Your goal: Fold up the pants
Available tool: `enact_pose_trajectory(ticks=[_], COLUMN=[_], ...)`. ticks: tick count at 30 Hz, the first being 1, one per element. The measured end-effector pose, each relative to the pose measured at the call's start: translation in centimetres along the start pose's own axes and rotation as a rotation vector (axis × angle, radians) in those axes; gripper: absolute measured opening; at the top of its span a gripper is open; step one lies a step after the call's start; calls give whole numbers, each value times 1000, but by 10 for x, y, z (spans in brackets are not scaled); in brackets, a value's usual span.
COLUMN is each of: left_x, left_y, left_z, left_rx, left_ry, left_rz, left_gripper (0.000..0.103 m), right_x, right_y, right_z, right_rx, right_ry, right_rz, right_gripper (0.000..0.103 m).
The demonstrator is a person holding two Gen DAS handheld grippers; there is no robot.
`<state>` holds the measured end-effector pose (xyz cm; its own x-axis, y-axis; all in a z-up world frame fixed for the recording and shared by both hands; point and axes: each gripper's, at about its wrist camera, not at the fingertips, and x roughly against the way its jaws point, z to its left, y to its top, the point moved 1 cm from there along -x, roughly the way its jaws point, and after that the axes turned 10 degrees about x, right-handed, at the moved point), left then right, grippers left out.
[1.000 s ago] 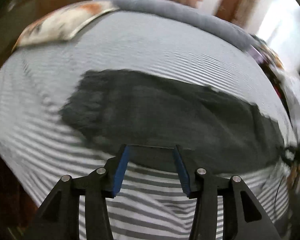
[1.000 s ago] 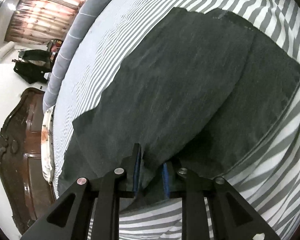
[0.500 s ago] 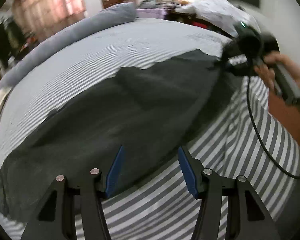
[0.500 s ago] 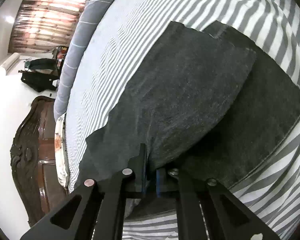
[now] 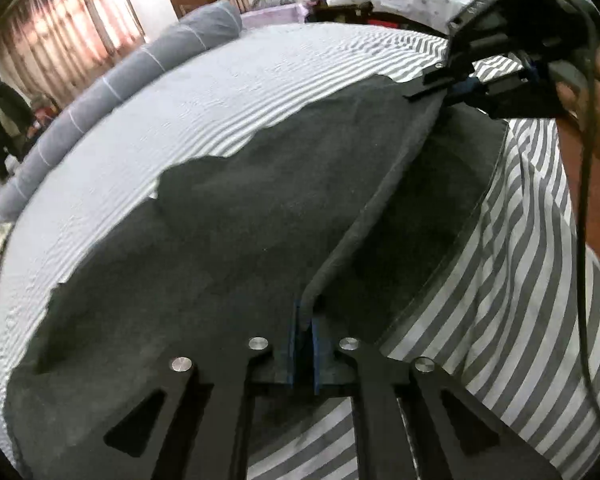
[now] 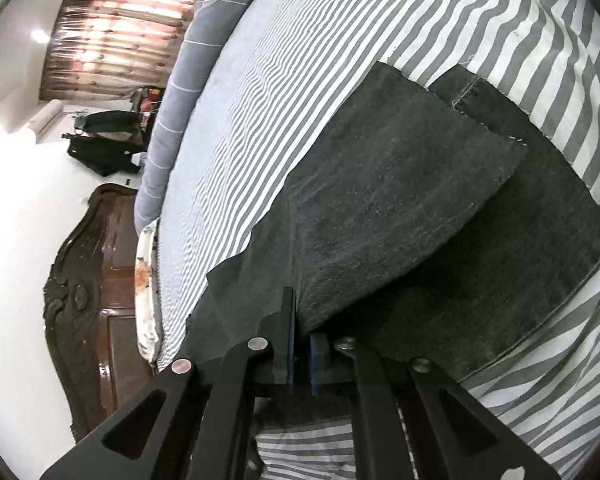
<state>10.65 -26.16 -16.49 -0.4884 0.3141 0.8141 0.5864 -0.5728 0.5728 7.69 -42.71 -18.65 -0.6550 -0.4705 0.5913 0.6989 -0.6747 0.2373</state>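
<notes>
Left wrist view: my left gripper point(image 5: 305, 340) has just clamped its blue pads onto the near edge of the dark pants point(image 5: 228, 232), with a ridge of cloth pinched between them. That raised edge runs away from the fingers, up and to the right, straight to my right gripper point(image 5: 466, 86), which I see at the far end biting the same edge. The pants lie spread on the striped bedsheet point(image 5: 260, 76), their long axis running from lower left to upper right in this view, with a lower layer showing to the right of the lifted ridge.

In the right wrist view the right gripper point(image 6: 302, 354) is closed on cloth too, the upper layer rising from its pads.

Both ends of the one edge are held, so I judge the fold turns on carrying that edge sideways across the long axis, both hands together, keeping it taut.
</notes>
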Motion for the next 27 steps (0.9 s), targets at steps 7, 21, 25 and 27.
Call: enact_pose_trajectory(ticks=[7,21,25,27], left_x=[12,14,14,15], left_y=[3,6,6,6], left_z=[2,2,3,2], left_rx=[15,35,31,29], left_ry=[-42,-53,-53,-51], left_rz=[-25,-22,-21,-22], left_gripper=[5,5,5,5], right_x=[-8,9,16,19], right_y=[8,32,37,41], right_z=[-38,-69,-75,-72], right_rx=[-70,-165,-175,-159], right_ry=[-22,-80,-72,-107], right_rz=[-27,-110,-117,-115], right_gripper=[9,12,12,10])
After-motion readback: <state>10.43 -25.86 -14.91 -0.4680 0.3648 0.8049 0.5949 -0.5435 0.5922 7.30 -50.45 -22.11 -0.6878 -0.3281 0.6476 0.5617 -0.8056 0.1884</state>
